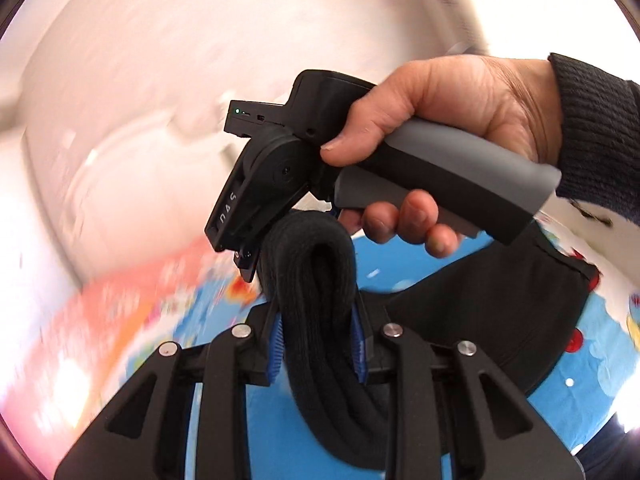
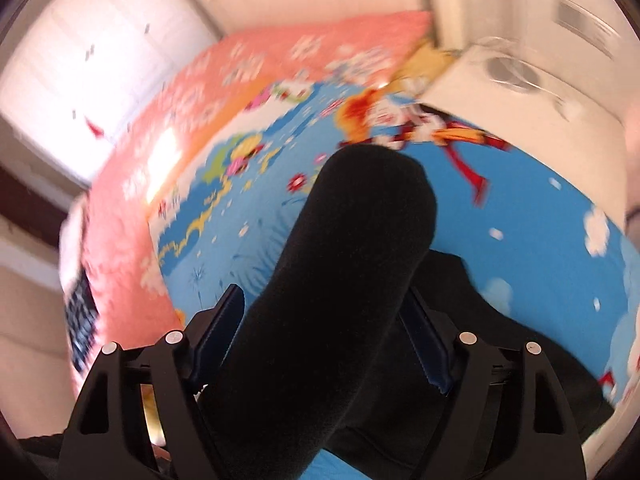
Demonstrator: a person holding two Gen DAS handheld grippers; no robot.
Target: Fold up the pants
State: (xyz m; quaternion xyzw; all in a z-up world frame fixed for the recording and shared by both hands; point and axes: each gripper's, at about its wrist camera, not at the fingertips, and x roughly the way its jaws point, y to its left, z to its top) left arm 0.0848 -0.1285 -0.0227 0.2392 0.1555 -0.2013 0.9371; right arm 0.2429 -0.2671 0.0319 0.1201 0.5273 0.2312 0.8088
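Both ends of the black pants point(image 1: 320, 312) are lifted above the bed point(image 2: 520, 208), and the cloth hangs down from the jaws to the sheet. Left gripper point(image 1: 318, 344) and right gripper point(image 2: 320, 344) are each clamped on a thick bunched edge, very near each other, so I judge the fold line lies below them.

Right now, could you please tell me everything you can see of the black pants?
The black pants look like thick, soft knit fabric, plain and unmarked. A rolled, bunched band of them is pinched between the left gripper and its blue pads, looping up and over. The right gripper clamps another thick fold that bulges up past its fingers. The rest trails down onto the colourful cartoon bedsheet. Both grippers hold them lifted.
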